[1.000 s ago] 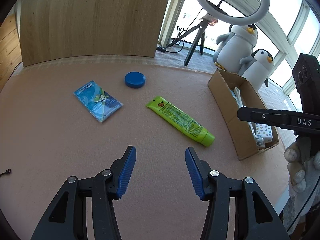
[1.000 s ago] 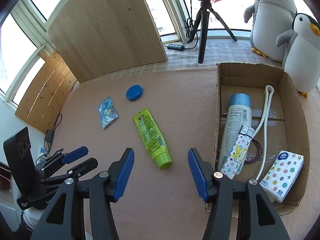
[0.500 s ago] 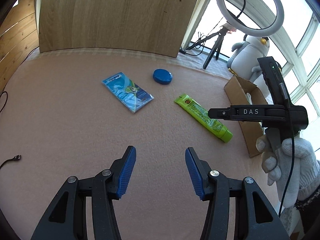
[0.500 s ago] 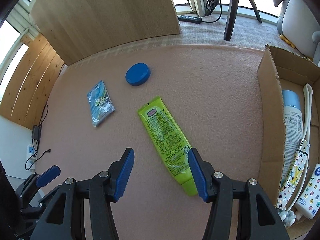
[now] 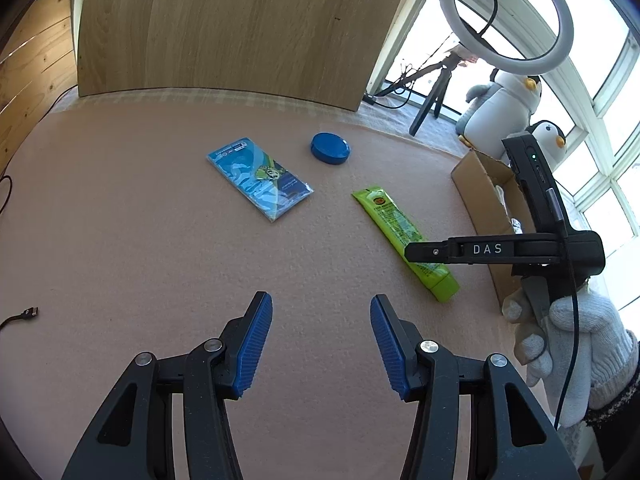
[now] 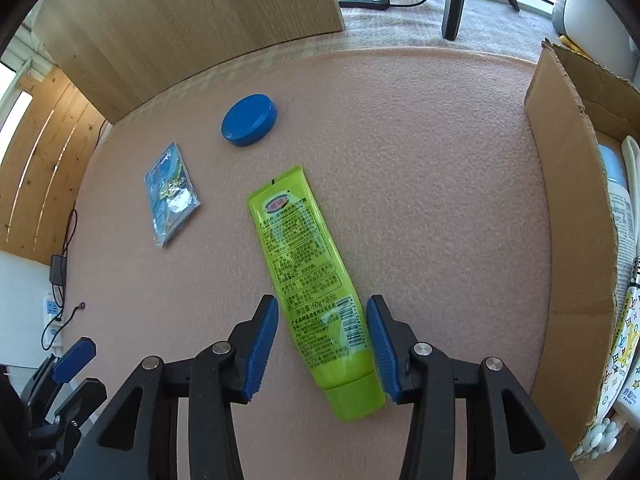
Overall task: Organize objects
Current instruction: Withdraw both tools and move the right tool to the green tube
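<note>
A lime-green tube (image 6: 310,276) lies on the pink mat, cap end toward me. My right gripper (image 6: 322,340) is open, its blue pads on either side of the tube's lower part, not closed on it. In the left wrist view the tube (image 5: 402,234) lies under the right gripper (image 5: 408,250). A blue round lid (image 6: 249,120) and a blue flat packet (image 6: 171,196) lie further left; they also show in the left wrist view as lid (image 5: 330,148) and packet (image 5: 259,178). My left gripper (image 5: 320,340) is open and empty over bare mat.
A cardboard box (image 6: 560,184) stands at the right with a spray bottle (image 6: 618,200) and other items inside. A wooden board (image 5: 224,28) stands behind the mat. A ring light on a tripod (image 5: 506,12) and plush penguins (image 5: 508,108) stand beyond. A cable end (image 5: 28,313) lies left.
My right gripper has come down and forward over the green tube, which now sits between its open pads. The left gripper has turned slightly left, staying open.
</note>
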`<state>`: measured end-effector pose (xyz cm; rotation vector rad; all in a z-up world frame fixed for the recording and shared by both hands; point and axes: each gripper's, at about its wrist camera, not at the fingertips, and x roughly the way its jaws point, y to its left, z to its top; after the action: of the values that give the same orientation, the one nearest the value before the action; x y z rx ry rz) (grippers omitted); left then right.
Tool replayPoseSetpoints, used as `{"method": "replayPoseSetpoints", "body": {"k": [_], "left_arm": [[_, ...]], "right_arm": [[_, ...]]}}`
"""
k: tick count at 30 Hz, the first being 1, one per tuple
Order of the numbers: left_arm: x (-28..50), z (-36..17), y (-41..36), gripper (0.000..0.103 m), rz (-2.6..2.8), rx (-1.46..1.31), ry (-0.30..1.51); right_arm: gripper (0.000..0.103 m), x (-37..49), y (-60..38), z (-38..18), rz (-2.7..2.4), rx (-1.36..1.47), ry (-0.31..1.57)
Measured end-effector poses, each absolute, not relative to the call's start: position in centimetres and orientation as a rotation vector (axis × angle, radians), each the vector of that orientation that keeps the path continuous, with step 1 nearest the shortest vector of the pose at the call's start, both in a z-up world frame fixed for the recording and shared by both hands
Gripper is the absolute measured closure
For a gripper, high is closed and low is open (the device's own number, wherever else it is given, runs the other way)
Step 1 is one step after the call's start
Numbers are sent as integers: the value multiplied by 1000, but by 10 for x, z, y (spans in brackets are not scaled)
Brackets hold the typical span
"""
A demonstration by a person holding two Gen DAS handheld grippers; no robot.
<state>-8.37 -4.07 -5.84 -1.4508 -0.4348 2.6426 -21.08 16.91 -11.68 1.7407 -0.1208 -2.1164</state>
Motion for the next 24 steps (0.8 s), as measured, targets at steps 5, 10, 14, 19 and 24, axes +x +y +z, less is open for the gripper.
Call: {"method": "replayPoseSetpoints", "body": {"k": [5, 10, 14, 19, 24], "left_arm": [[-92, -64, -34, 48, 2610, -1468, -426], [-108, -73, -16, 44, 2522, -1486, -431], [-125, -83, 7, 35, 2442, -1500, -434], [-145, -99, 35, 35, 2359, -1533, -421], [-158, -110, 48, 35, 2326, -1540, -445]], "right_arm": [[61, -194, 159, -120, -2019, 1736, -141], [61, -189, 165, -115, -2009, 1707, -217], [61, -194, 179, -115, -2033, 1715, -280], [61, -199, 182, -119, -1993, 1732, -330], [61, -199, 173, -120, -1975, 1737, -297]]}}
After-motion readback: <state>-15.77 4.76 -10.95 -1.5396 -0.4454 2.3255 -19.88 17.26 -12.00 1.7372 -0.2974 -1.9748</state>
